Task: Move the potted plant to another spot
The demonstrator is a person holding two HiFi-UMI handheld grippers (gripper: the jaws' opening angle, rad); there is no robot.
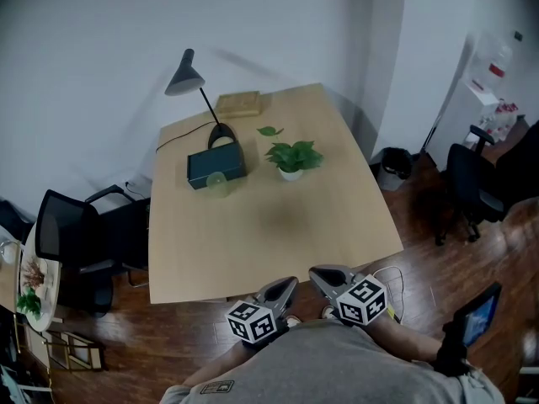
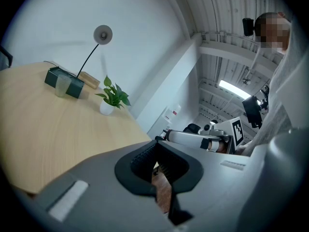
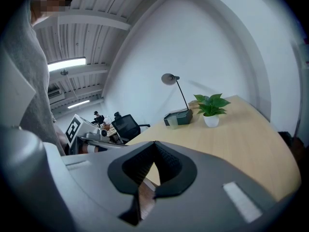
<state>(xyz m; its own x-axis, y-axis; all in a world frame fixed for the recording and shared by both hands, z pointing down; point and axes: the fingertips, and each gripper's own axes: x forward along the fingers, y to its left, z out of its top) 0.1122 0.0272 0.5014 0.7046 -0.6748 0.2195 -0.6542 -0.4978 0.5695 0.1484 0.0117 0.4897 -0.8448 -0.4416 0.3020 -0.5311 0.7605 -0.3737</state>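
Small green leafy plant in a white pot (image 1: pixel 291 160) sits on the far half of the light wooden table (image 1: pixel 269 234), near a dark teal box (image 1: pixel 216 165). Left gripper (image 1: pixel 287 285) and right gripper (image 1: pixel 323 274) are at the near edge, both with jaws pressed together, nothing in them

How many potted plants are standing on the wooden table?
1. The potted plant stands in a white pot on the far half of the table, to the right of the dark box by the lamp. Nothing there seems to hide another.
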